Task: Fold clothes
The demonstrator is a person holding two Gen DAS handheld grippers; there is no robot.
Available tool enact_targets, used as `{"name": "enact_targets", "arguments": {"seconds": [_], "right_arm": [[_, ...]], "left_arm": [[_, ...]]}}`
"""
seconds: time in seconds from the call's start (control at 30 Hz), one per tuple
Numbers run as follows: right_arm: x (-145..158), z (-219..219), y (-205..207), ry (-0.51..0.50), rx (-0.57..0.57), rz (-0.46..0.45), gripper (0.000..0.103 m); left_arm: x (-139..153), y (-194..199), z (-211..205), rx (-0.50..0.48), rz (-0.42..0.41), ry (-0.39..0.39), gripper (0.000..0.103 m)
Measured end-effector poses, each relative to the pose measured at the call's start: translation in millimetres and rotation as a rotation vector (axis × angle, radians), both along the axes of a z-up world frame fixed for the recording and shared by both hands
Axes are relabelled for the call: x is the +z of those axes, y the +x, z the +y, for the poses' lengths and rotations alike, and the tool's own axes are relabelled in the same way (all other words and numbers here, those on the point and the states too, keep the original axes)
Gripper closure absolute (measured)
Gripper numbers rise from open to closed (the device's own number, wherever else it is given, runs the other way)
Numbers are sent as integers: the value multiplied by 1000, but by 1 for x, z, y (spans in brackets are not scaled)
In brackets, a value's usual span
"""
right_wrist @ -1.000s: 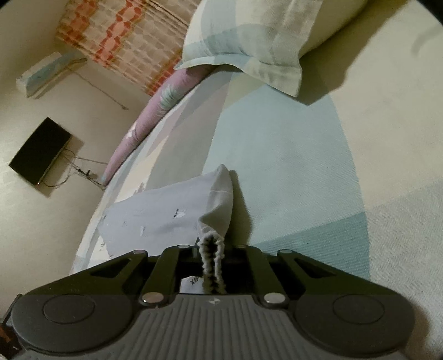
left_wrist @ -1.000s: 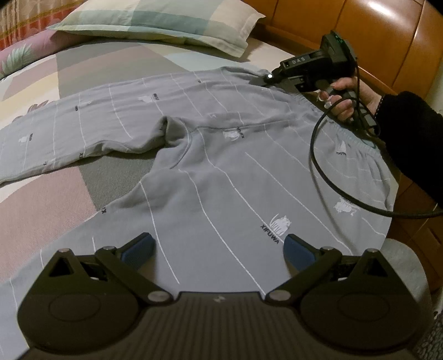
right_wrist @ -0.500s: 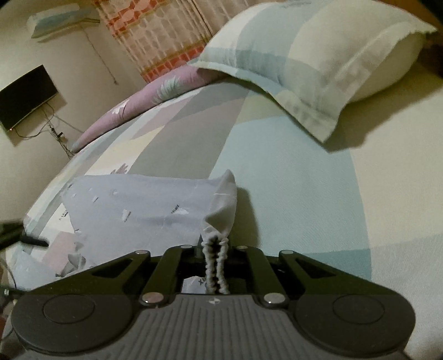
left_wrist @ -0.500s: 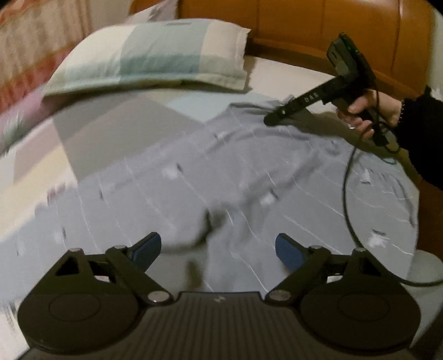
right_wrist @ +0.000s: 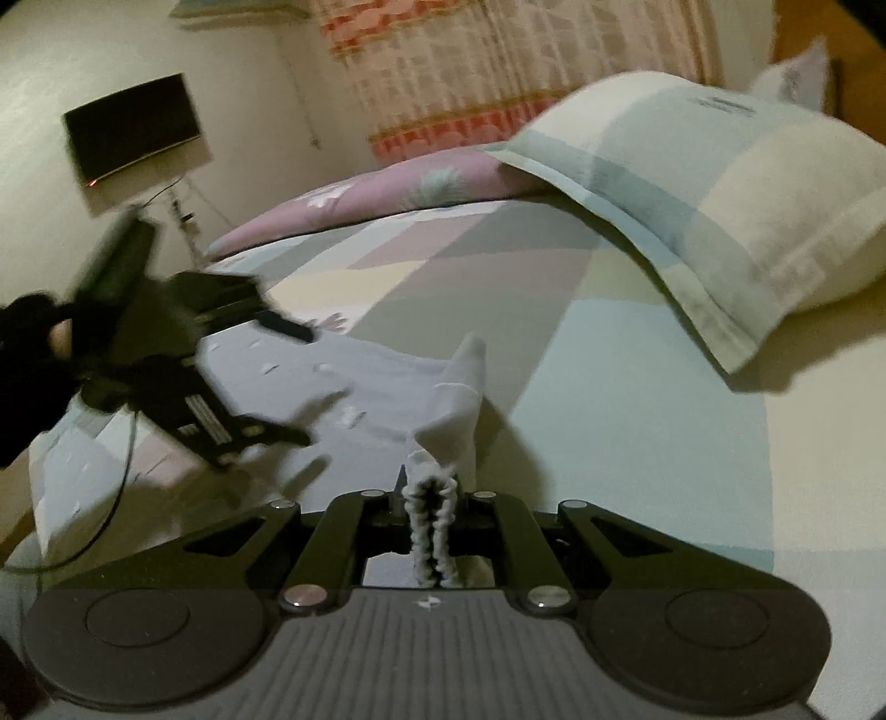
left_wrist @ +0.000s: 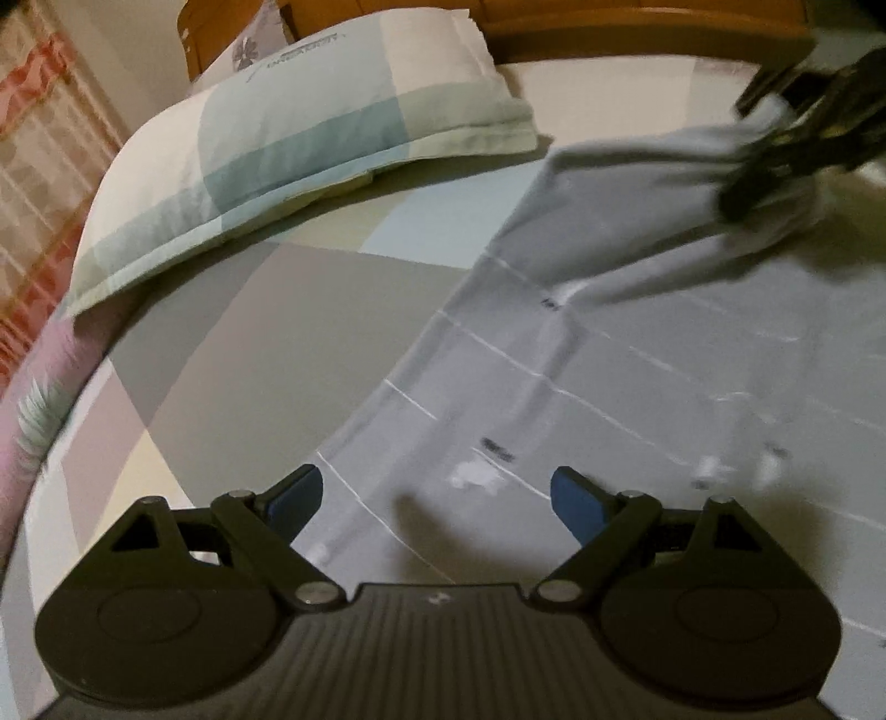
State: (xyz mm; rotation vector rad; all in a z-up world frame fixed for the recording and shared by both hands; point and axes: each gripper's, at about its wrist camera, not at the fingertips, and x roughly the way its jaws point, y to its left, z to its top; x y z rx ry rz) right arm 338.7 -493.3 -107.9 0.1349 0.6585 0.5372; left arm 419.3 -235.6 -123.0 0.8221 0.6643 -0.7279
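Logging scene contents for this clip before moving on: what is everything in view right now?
grey trousers: one, grey with white lines, spread on bed, waistband lifted
pillow: one, pastel checked, head of bed
bedsheet: one, pastel blocks, under trousers
headboard: one, brown wood, behind pillow
curtain: one, cream and red, far wall
screen: one, black, wall-mounted
left gripper: fingers open, above trousers
right gripper: shut on waistband
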Motion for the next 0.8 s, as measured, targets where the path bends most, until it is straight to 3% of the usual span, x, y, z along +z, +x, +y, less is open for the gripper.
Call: {"name": "enact_targets", "arguments": {"seconds": [0.17,0.37,0.57,0.7,0.8], "right_arm": [[9,16,-16,-46,60,-49,93],[13,34,-45,-124,185,-102,93],[7,43,-69,-195,243,-93,93],[2,35,-69,-170,213,-67,93],[0,31,-67,-145,198,-62,93]], "left_arm": [[-14,10,-7,-45,-61,34,13],[-16,20,-7,-34,-64,-8,11],[-18,11,-5,-72,-122,0,11],[-22,-2,0,-151,-222,42,12],[-31,-12,6,-253,-350,122,17]]}}
